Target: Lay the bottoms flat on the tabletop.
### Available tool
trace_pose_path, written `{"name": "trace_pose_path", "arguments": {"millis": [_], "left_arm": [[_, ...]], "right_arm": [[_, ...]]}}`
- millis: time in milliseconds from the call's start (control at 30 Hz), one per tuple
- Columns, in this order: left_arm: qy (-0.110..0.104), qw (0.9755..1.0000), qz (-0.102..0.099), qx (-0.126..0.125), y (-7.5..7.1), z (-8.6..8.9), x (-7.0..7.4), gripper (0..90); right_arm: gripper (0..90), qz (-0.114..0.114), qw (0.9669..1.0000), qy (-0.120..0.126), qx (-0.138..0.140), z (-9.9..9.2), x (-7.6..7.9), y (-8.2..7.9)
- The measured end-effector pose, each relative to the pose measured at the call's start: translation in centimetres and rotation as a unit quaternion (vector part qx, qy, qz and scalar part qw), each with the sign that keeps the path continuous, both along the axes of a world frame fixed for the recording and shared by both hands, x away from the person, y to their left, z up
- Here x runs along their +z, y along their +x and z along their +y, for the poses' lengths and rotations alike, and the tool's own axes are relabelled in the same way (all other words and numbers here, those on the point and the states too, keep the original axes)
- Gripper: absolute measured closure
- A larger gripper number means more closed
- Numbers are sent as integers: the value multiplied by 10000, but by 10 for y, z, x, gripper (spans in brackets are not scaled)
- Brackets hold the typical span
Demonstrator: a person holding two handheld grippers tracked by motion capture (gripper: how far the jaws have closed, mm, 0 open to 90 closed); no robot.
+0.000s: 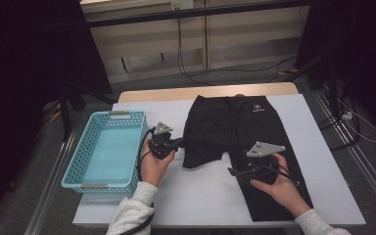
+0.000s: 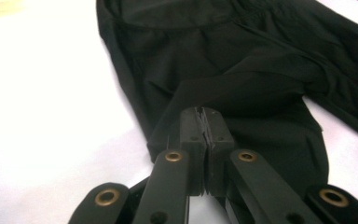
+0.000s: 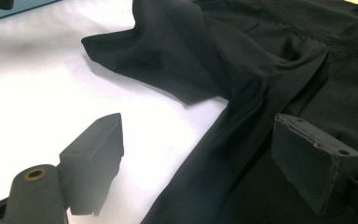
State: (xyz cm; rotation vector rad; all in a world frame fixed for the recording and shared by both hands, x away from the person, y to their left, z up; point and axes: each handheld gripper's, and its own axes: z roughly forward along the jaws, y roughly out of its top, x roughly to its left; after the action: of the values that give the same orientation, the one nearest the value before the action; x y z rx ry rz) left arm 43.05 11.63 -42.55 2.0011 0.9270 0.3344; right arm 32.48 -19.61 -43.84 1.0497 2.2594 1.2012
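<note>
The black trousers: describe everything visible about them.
The black trousers are of thin, smooth, matte fabric and lie flat on the white table, waistband at the far side with a small pale logo near it. One leg runs toward the person; the other is folded up short, with a crumpled hem. The left gripper is shut on that folded leg's edge. The right gripper is open, one jaw over the table, the other over the long leg's inner edge.
</note>
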Motion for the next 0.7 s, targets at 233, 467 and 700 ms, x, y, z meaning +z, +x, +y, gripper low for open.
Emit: {"name": "trace_pose_path", "arguments": {"millis": [233, 467, 700], "left_arm": [[38, 9999, -123, 68, 6, 1, 3, 885], [79, 9999, 20, 134, 9, 2, -8, 769], [58, 9999, 116, 28, -1, 3, -3, 310]], "right_arm": [[168, -26, 10000, -16, 18, 1, 0, 1], [174, -43, 10000, -72, 38, 2, 0, 1], [171, 19, 10000, -13, 13, -3, -1, 0]]}}
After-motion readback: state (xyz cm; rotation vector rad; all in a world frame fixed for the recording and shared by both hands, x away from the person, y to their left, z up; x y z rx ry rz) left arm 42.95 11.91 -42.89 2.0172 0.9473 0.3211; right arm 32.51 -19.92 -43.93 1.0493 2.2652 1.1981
